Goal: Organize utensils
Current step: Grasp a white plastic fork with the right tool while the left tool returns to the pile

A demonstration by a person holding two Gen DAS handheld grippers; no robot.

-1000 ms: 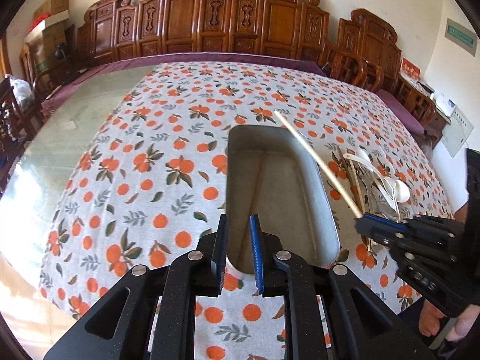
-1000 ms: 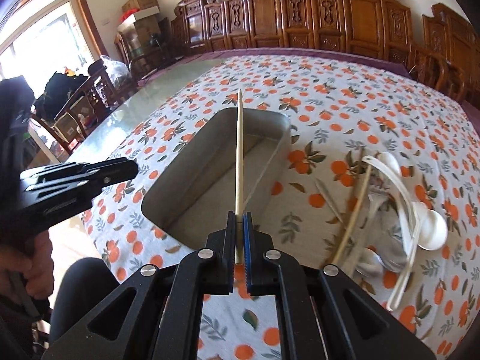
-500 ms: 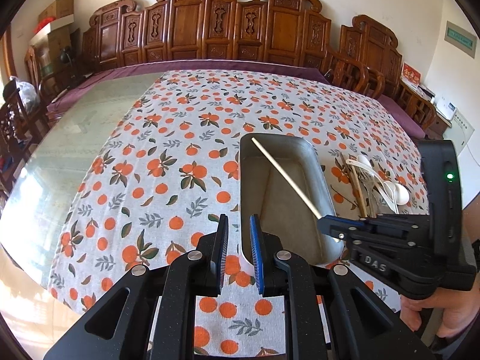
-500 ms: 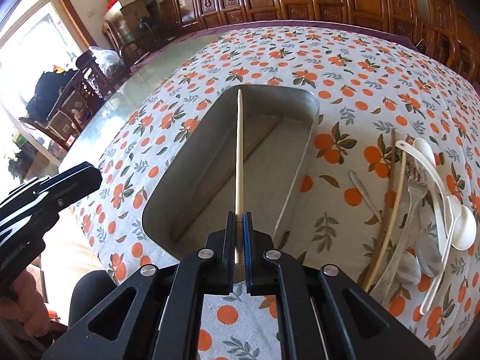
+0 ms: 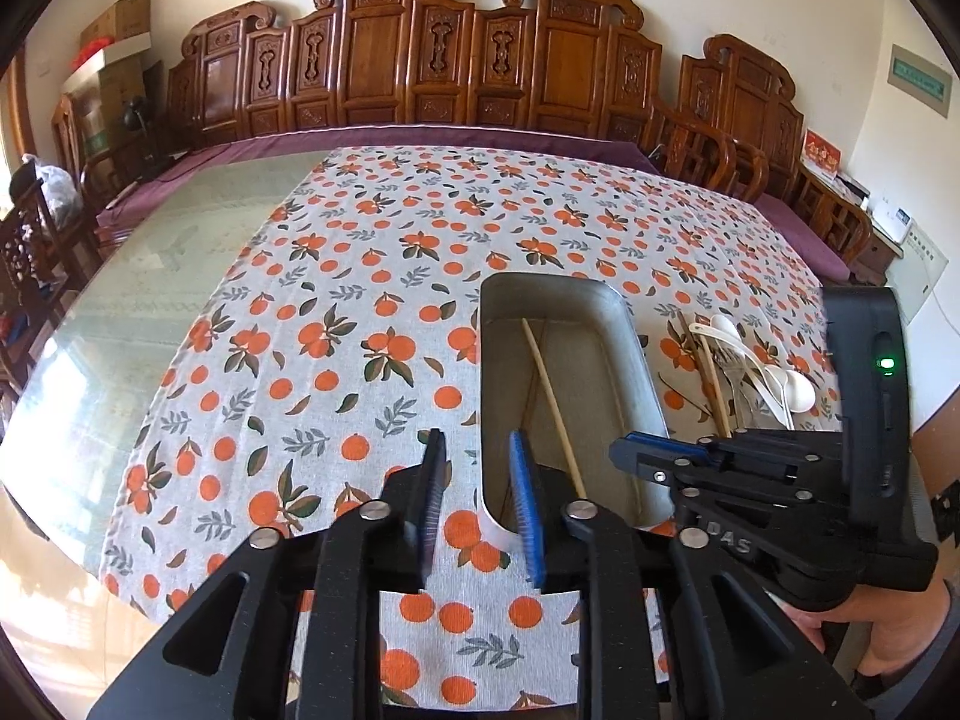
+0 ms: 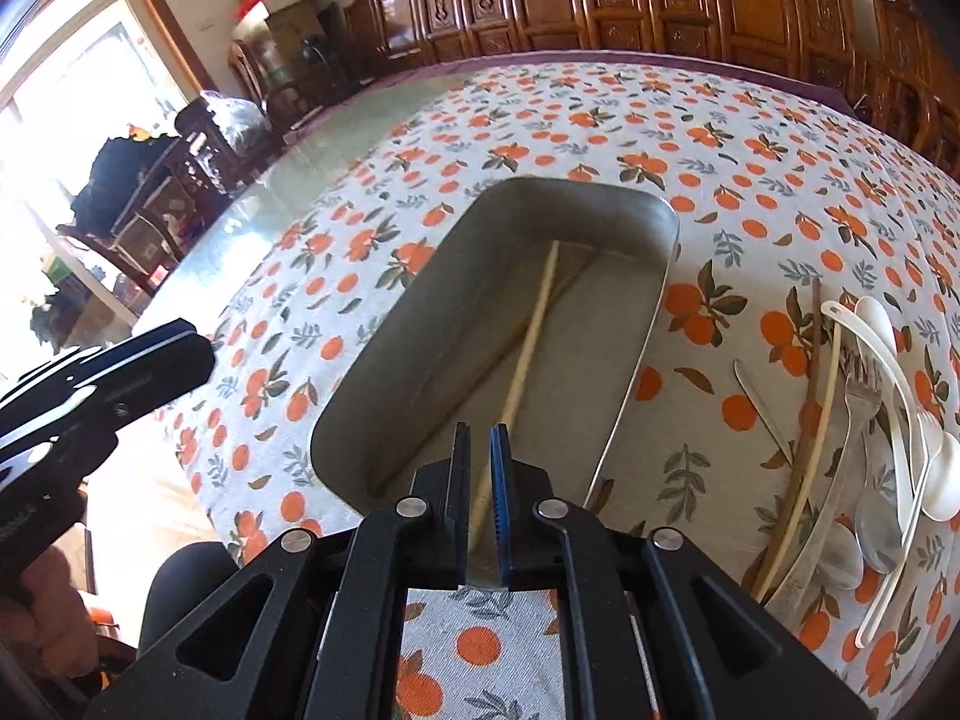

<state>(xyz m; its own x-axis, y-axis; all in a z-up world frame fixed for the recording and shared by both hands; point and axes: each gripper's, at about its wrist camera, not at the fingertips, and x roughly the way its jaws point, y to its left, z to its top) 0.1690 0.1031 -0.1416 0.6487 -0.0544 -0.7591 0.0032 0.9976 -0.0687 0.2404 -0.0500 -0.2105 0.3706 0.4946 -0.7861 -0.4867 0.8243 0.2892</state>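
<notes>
A long metal tray (image 5: 631,354) (image 6: 576,187) stands on the orange-print tablecloth. One pale chopstick (image 5: 552,402) (image 6: 534,330) lies lengthwise on its floor. My right gripper (image 6: 478,429) (image 5: 624,450) hovers over the tray's near end. Its jaws are opening a little, and the chopstick's near end runs loose between them. My left gripper (image 5: 477,438) (image 6: 192,348) is at the tray's near left corner. Its jaws are opening too; the tray's rim shows between them, with the pads clear of it.
Loose utensils (image 5: 744,372) (image 6: 870,438) lie right of the tray: white plastic spoons, metal forks and spoons, more chopsticks. Bare glass tabletop (image 5: 180,252) lies left of the cloth. Carved wooden chairs (image 5: 468,60) line the far side. A hand (image 5: 888,630) holds the right gripper.
The right gripper has lowered the chopstick into the tray and let go of it, so it now lies flat. The left gripper's jaws have spread wider.
</notes>
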